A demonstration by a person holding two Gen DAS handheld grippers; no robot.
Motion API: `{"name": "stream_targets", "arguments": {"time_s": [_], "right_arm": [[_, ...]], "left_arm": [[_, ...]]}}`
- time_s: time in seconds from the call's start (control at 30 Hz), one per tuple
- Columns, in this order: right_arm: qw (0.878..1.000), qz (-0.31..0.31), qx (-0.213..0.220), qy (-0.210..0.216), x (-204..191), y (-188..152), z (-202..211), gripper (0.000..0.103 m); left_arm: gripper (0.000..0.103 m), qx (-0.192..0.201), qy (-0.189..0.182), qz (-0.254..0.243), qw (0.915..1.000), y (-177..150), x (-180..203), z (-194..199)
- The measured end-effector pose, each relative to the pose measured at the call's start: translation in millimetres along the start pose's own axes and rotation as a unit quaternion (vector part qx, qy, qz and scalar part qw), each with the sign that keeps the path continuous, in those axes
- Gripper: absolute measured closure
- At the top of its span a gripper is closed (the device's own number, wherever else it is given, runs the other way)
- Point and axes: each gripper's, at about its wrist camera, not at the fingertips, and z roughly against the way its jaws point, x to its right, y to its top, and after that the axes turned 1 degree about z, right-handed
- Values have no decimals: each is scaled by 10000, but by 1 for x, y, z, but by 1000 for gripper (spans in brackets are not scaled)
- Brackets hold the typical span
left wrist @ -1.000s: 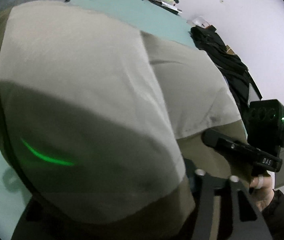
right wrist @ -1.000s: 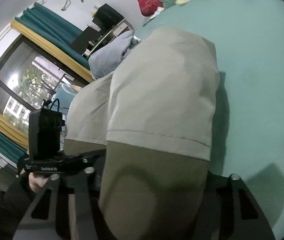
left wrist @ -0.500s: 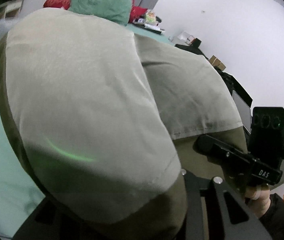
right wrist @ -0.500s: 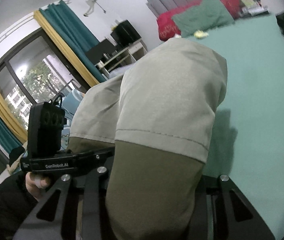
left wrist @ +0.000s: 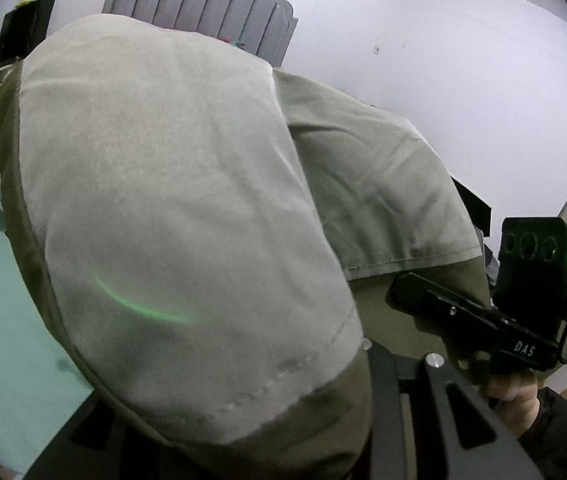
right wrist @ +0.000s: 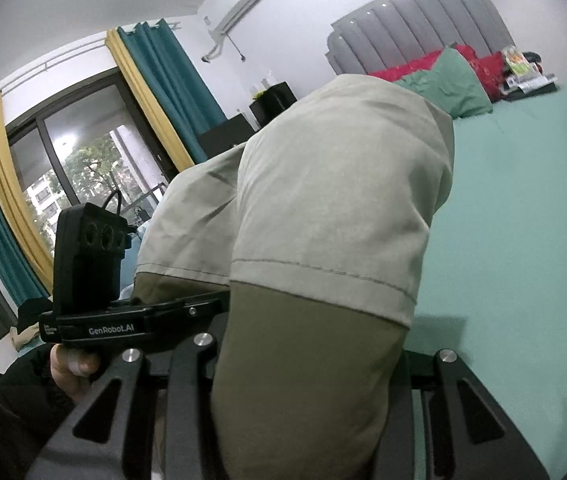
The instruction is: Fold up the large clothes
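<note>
Change: both grippers were raised with the garment (right wrist: 335,184); headboard (right wrist: 395,24) now seen.
Left gripper (left wrist: 283,420): clamped on hem.
Right gripper (right wrist: 307,400): clamped on hem.
Room: bed sheet (right wrist: 523,240) lies bare rightward.

Items you cannot inspect:
- The left gripper (left wrist: 363,364): jaws buried under the folded garment (left wrist: 187,216); you cannot see where the pads meet the cloth.
- The right gripper (right wrist: 311,380): its fingertips are covered by the same cloth.
- The headboard (left wrist: 211,8): its lower half is masked in your left view.
- The bed (right wrist: 515,240): cut off at the frame edge.
- The clutter (right wrist: 523,68) beside the pillows: too small to identify.
</note>
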Motion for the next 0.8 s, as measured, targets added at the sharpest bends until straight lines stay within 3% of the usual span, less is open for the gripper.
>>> {"name": "stream_targets", "arguments": {"time_s": [0.27,0.8], "right_arm": [[9995,253,16,206,-31,9,-22,69],[9942,548,-100,918,-105,20,-148,69]], "left_arm": [[74,281,170,-16,9995,6,-30,53],[74,827,930,264,9919,4,-126,152]]}}
